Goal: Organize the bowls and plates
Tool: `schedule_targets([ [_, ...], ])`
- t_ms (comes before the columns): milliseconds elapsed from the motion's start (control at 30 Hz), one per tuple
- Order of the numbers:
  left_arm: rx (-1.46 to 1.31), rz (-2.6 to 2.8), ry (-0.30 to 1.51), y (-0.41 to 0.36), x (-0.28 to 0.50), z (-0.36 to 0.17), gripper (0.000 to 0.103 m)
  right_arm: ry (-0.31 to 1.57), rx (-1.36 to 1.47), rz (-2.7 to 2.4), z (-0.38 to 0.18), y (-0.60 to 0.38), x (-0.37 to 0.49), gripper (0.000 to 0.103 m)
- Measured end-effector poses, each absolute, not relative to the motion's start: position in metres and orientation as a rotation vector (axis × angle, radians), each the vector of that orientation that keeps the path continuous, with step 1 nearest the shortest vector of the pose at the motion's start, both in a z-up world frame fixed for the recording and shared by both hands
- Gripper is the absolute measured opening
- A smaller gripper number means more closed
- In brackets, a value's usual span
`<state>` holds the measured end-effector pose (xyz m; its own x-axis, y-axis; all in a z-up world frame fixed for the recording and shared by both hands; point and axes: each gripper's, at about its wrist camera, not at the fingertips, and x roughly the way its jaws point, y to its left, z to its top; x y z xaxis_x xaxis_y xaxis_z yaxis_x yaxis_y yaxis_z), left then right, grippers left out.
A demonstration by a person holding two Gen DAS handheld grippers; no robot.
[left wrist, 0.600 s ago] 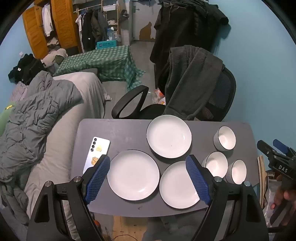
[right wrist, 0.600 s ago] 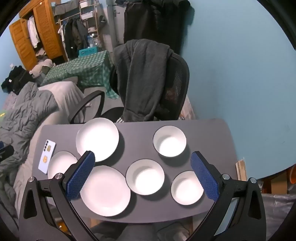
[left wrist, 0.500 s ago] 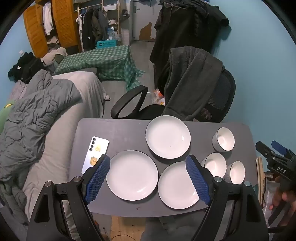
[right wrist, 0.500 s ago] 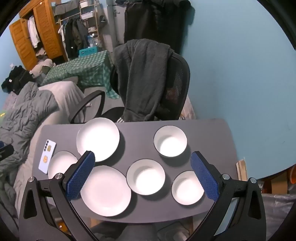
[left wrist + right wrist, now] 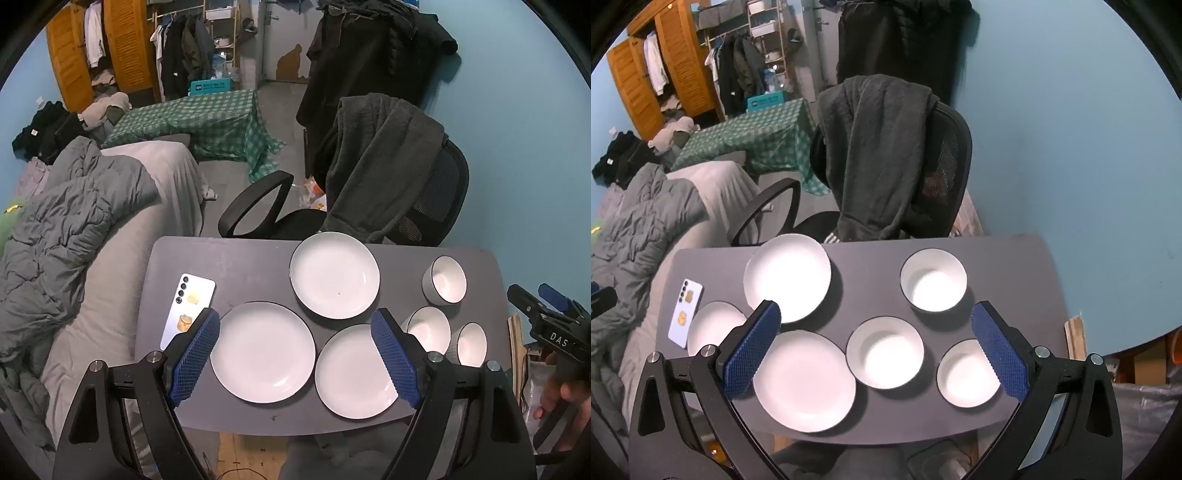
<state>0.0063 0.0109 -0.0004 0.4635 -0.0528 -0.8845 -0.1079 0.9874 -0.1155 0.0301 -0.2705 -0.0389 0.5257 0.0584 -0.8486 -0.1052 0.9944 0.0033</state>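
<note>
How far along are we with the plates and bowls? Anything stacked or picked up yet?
Done: nothing. The three plates, far, near-left and near-right, lie apart on the table. The three bowls, far, middle and near-right, also stand singly.
In hand: nothing; the left gripper and right gripper hover open above.
Left: all the stacking.

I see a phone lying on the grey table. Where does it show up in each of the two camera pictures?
Left wrist view: the phone lies left of centre, at the table's left side, beside the left plate.
Right wrist view: the phone sits at the far left, near the table's left edge.
Shared landmark: the office chair draped with a dark garment, behind the table.
</note>
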Motion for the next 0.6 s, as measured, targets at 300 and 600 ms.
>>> schedule_targets([
  [300,-0.167,0.033,1.091,0.0123,0.011,-0.0021,0.085,1.02,-0.046,0.096,-0.0407,-0.267,0.0327,0.101],
  [600,-0.153,0.02,1.071,0.0142,0.0114,0.0019,0.085,1.019,-0.045,0.098,-0.0406,-0.2644,0.0328,0.101],
])
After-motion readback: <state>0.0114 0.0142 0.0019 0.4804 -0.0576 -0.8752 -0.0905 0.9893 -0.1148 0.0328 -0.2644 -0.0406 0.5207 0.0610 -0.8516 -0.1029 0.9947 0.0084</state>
